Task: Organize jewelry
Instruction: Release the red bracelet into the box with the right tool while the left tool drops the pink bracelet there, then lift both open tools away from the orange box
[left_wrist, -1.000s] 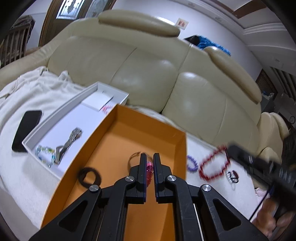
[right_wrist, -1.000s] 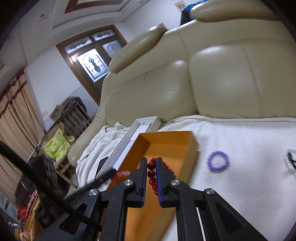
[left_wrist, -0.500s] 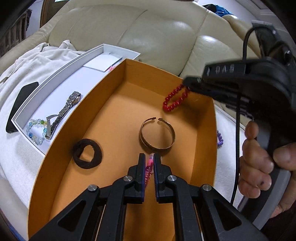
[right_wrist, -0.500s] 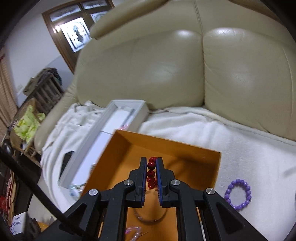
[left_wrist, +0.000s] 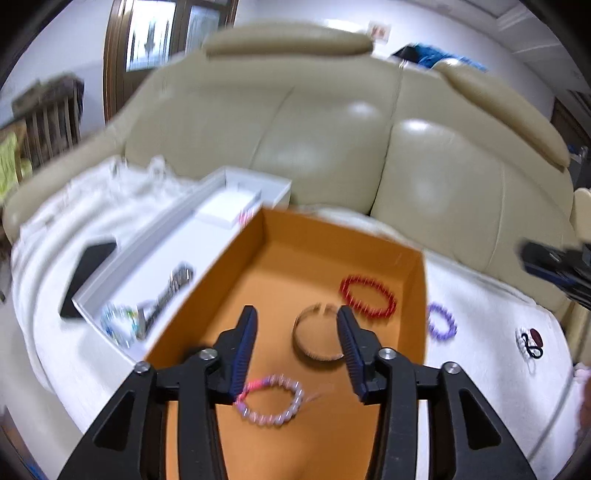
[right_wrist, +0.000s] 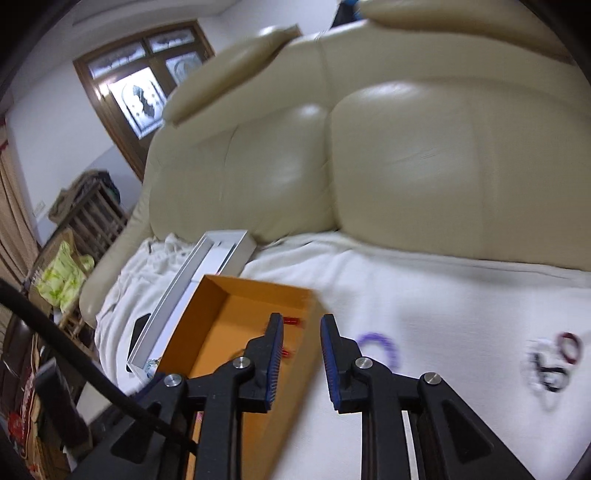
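We hold both the left hand-held gripper and right hand-held gripper apart and empty; inside the orange cardboard box lie the pink beaded bracelet and, probably, the blurred red beaded bracelet, so they stay together.

- The left gripper hangs with jaws spread over the orange cardboard box.
- 3 bracelets lie inside: a pink-and-white beaded one, a gold open bangle, a red beaded one.
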